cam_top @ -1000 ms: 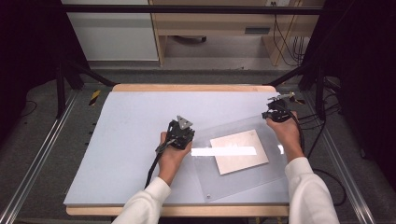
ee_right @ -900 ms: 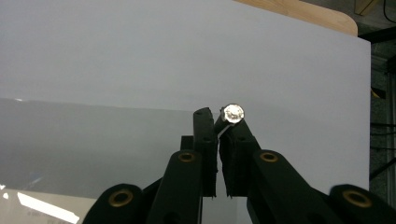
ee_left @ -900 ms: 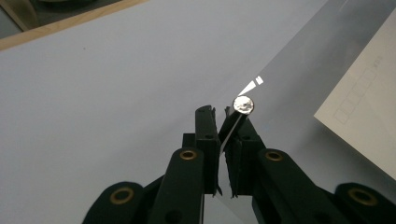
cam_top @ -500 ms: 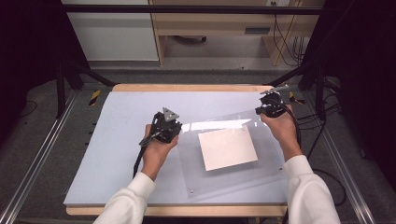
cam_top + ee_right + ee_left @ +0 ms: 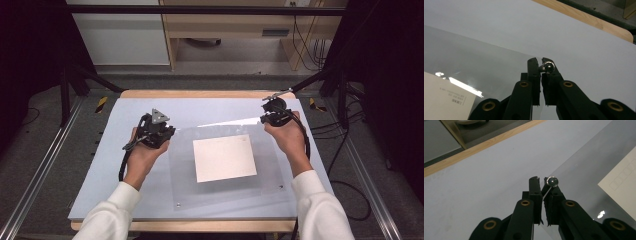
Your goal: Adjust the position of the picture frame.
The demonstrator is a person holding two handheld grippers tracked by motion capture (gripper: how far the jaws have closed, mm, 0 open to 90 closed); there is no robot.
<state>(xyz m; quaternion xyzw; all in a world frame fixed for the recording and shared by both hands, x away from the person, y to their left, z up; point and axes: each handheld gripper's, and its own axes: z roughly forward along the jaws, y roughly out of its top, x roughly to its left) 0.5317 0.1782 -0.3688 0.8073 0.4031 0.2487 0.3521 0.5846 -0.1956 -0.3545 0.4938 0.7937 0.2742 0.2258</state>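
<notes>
Clear sheet lifted farther back, left tongs, right tongs pinching its corners

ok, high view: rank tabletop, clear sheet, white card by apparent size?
1. tabletop
2. clear sheet, far corners pinched in the left gripper and right gripper
3. white card

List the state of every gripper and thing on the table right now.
Left gripper: shut on the clear sheet's far left corner.
Right gripper: shut on its far right corner.
Clear sheet: far edge lifted, near edge on the table.
Paper: lying flat under the sheet.
</notes>
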